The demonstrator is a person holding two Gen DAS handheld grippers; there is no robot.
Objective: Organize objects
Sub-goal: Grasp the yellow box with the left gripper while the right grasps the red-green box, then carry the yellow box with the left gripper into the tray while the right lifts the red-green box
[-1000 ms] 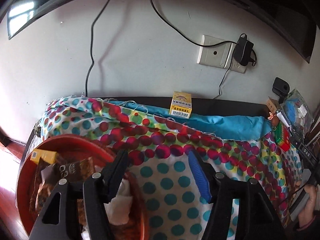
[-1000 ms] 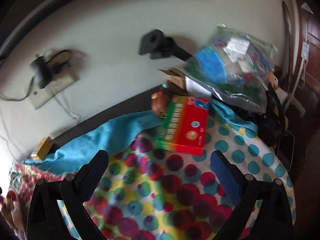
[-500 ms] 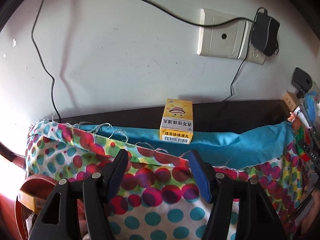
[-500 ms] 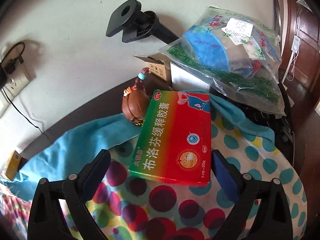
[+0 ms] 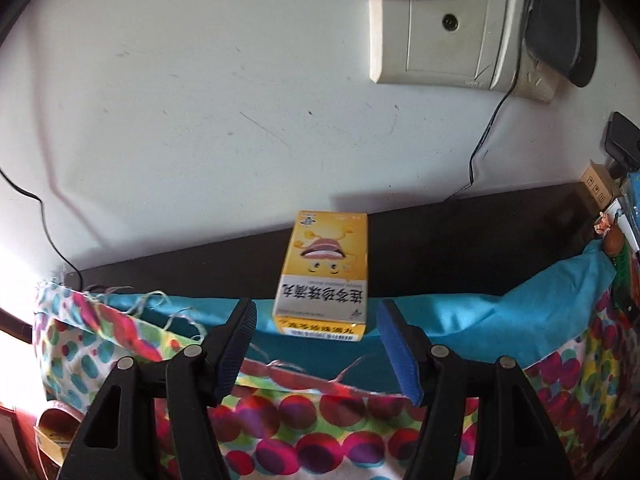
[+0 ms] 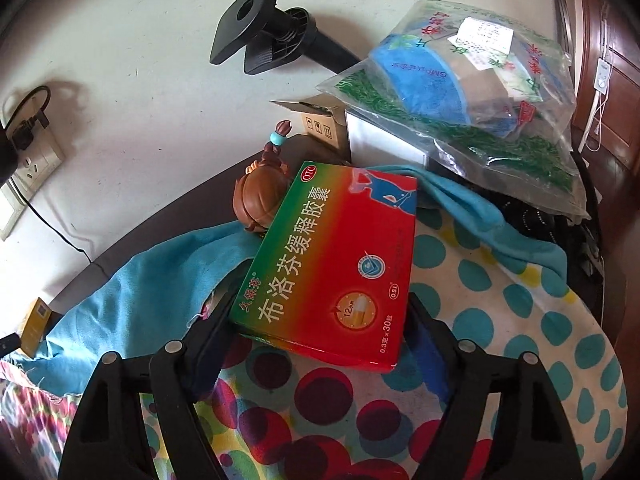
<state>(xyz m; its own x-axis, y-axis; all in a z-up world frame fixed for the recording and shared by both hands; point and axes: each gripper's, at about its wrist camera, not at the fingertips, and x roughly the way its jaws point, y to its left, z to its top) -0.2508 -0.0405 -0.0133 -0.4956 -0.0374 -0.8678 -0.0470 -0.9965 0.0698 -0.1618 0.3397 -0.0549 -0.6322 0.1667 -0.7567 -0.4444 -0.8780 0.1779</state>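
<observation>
A small yellow medicine box lies at the back of the table, partly on the blue cloth. My left gripper is open, its fingers either side of the box's near end, not touching it. A flat red and green medicine box lies on the dotted cloth. My right gripper is open with a finger at each side of its near end; whether the pads touch it I cannot tell. The yellow box also shows far left in the right wrist view.
A brown figurine leans against the red box's far corner. Behind it are a cardboard box, a plastic bag of goods and a black clamp mount. Wall sockets with a charger. A red basket at lower left.
Both grippers have moved forward. The left one left the red basket and closed in on the yellow box. The right one came up around the red and green box.
</observation>
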